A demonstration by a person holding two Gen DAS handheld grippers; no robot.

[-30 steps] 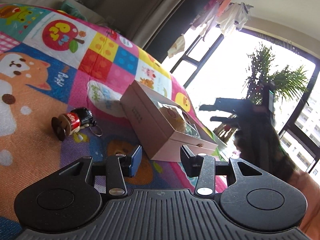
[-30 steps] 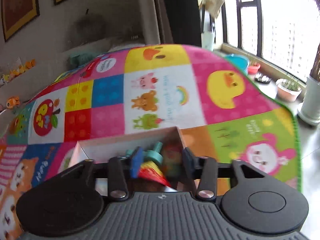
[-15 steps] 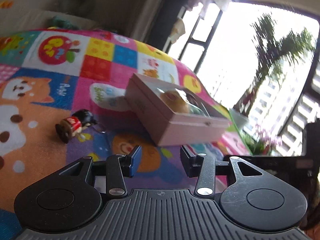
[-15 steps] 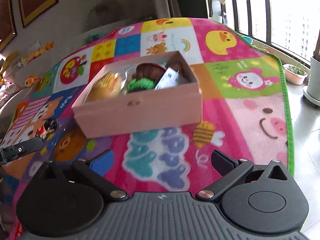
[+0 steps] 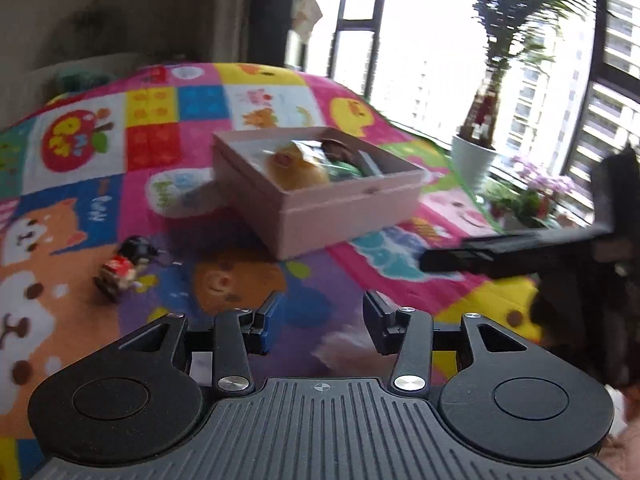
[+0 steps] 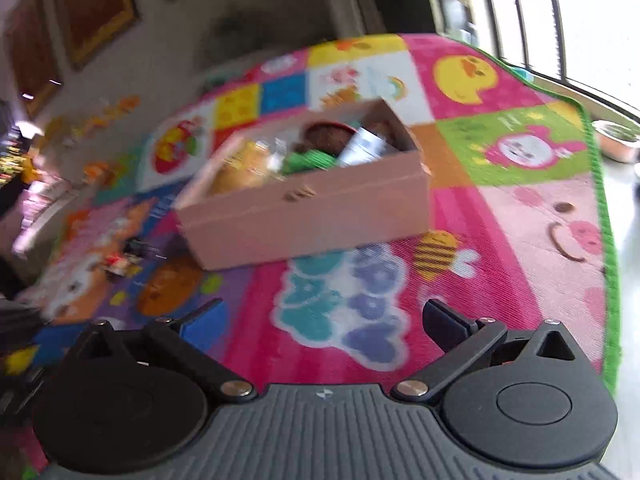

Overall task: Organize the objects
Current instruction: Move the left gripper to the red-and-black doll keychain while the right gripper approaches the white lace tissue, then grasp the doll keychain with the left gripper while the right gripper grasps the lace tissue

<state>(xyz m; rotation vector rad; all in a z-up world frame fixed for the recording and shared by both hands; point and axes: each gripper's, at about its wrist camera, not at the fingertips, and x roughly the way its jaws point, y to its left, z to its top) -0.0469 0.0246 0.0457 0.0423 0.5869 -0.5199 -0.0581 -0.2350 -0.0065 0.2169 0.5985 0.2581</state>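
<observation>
A pink box (image 5: 320,204) stands open on the colourful play mat and holds several toys; it also shows in the right wrist view (image 6: 304,216). A small red and black figure keychain (image 5: 126,264) lies on the mat to the left of the box, small and blurred in the right wrist view (image 6: 120,260). My left gripper (image 5: 316,326) is open and empty, above the mat in front of the box. My right gripper (image 6: 320,320) is wide open and empty, in front of the box; it shows at the right in the left wrist view (image 5: 520,256).
The play mat (image 6: 500,216) ends in a green edge at the right, with bare floor beyond. Potted plants (image 5: 476,152) stand by the window. A wall with framed pictures (image 6: 96,8) lies behind the mat.
My right gripper let go of a toy into the box, opened wide and pulled back from it. My left gripper swung round to face the box's corner. The keychain has not moved.
</observation>
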